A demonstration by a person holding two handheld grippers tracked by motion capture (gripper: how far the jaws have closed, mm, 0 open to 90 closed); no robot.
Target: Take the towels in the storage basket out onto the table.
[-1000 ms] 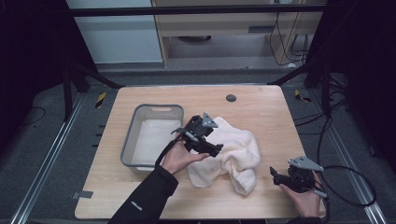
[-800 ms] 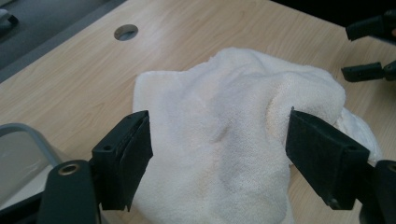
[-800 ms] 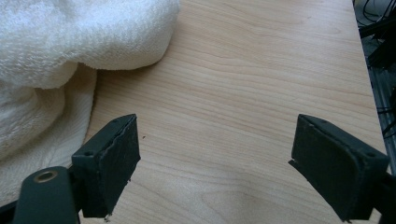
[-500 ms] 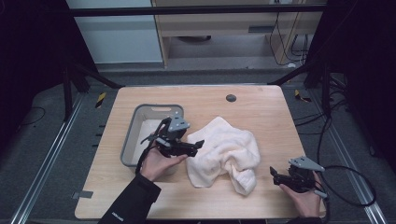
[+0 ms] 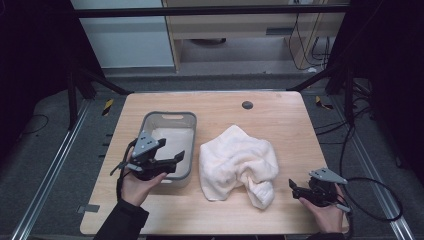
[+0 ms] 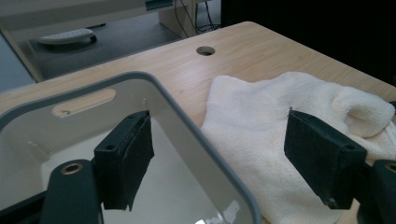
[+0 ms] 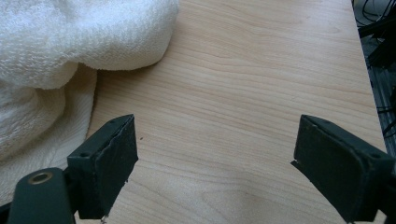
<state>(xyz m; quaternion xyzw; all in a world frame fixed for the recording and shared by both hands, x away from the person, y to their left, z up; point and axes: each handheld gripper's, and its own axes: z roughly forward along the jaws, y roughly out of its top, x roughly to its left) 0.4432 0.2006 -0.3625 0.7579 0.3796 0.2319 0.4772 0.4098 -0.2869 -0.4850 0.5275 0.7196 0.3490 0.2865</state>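
Towel (image 5: 238, 162), cream terry, lies crumpled mid-tabletop (image 5: 280, 115) beside the grey bin (image 5: 170, 120). We judge it soft, light and limp, best pinched at a raised fold. Left claw (image 5: 170, 161) and right claw (image 5: 296, 187) stand spread, empty.

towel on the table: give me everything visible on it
The towel is a cream-white terry cloth, looped pile showing in both gripper views. It lies crumpled, not folded, in a loose heap on the wooden table, right of the grey bin and, in the left gripper view, close against its rim; whether they touch is unclear. A rolled lobe hangs toward the table's near edge. Neither gripper holds it: the left gripper is open over the bin's near corner, the right gripper open beside the lobe.
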